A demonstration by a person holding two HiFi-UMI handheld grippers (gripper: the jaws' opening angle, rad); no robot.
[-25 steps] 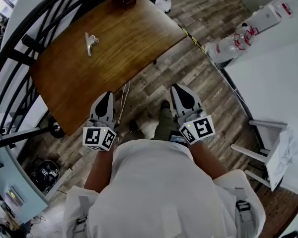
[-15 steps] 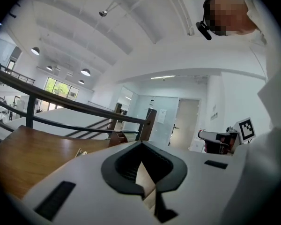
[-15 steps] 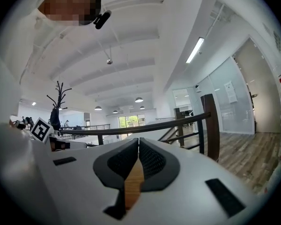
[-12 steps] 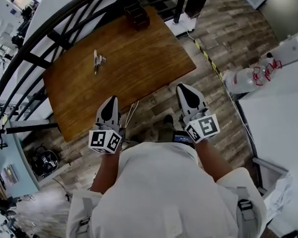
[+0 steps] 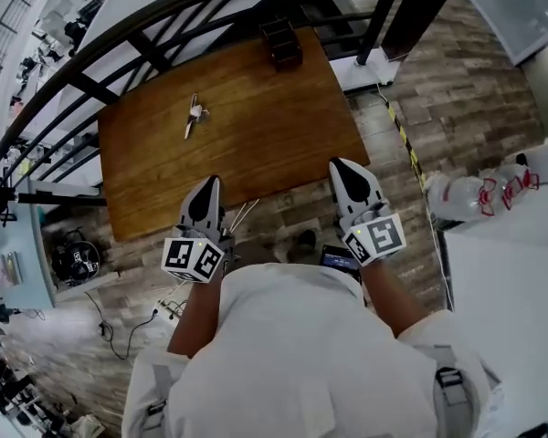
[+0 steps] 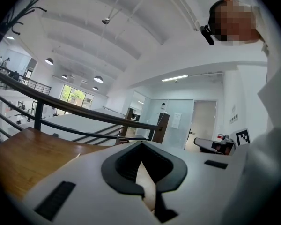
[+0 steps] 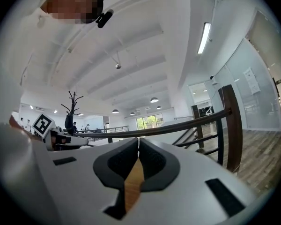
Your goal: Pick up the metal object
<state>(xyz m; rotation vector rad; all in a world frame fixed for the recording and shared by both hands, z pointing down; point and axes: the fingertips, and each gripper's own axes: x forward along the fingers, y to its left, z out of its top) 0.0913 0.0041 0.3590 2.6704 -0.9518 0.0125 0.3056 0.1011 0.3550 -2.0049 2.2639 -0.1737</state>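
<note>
I have the wooden counter [image 5: 265, 126] ahead; my left hand-held gripper [image 5: 209, 182] and right hand-held gripper [image 5: 337, 163] hover at its near edge, both clenched, empty; the metal object [image 5: 194, 115] lies on its far left part, well apart from both.

1. The head view is lit brightly and evenly, and only weak, soft shadows are seen.
2. A pale sheen is seen on the wooden table [image 5: 256, 144], and the metal object [image 5: 194, 114] is rendered bright against it.
3. Strong fisheye distortion is shown: the railing [image 5: 132, 33] is bent into a curve.
4. In the left gripper view, light is given by round ceiling lamps [image 6: 98, 79] and a far window [image 6: 74, 95], which is slightly overexposed.
5. In the right gripper view, a long strip light [image 7: 205, 37] is blown out to white.
6. The corners of both gripper views are darkened to black, and the nearest surfaces are rendered soft.
</note>
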